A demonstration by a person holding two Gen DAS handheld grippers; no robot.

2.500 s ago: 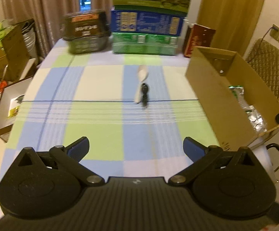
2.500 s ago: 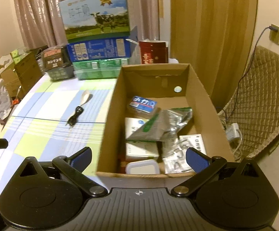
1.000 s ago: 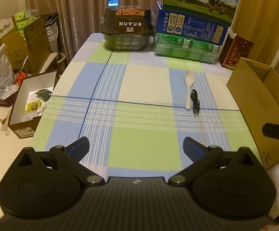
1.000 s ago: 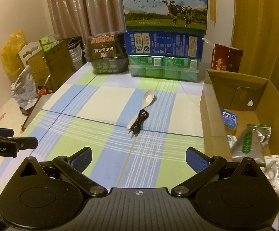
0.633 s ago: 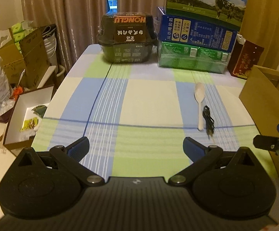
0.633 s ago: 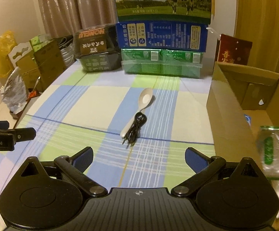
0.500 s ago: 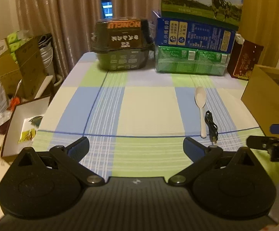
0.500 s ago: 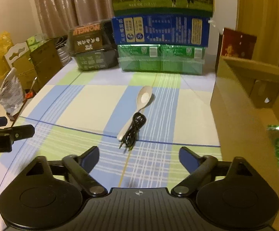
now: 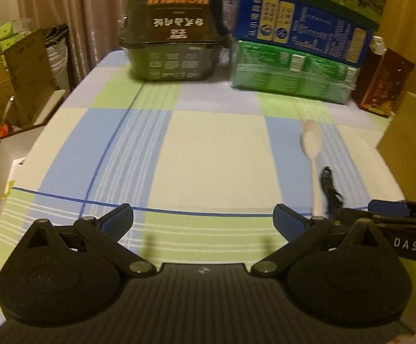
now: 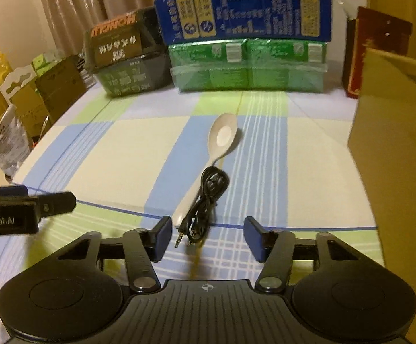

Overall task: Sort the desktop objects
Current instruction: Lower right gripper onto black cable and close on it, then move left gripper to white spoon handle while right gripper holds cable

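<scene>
A white spoon (image 10: 220,143) lies on the checked tablecloth, bowl away from me. A coiled black audio cable (image 10: 205,200) lies against its handle. My right gripper (image 10: 206,239) is open low over the cloth, its fingertips either side of the cable's near end. My left gripper (image 9: 203,219) is open and empty over bare cloth, left of the spoon (image 9: 311,146) and cable (image 9: 329,189). The right gripper shows in the left wrist view (image 9: 391,215); the left one shows in the right wrist view (image 10: 30,206).
An open cardboard box (image 10: 394,143) stands at the table's right edge. At the back are a dark noodle box (image 9: 176,48), a green pack (image 9: 291,74), a blue carton (image 9: 302,37) and a red box (image 9: 382,86). Cartons and bags (image 10: 27,106) sit beside the table on the left.
Both grippers have moved forward and lower over the table. The right gripper has swung from the cardboard box to the cable and narrowed its fingers. The spoon and cable have not moved.
</scene>
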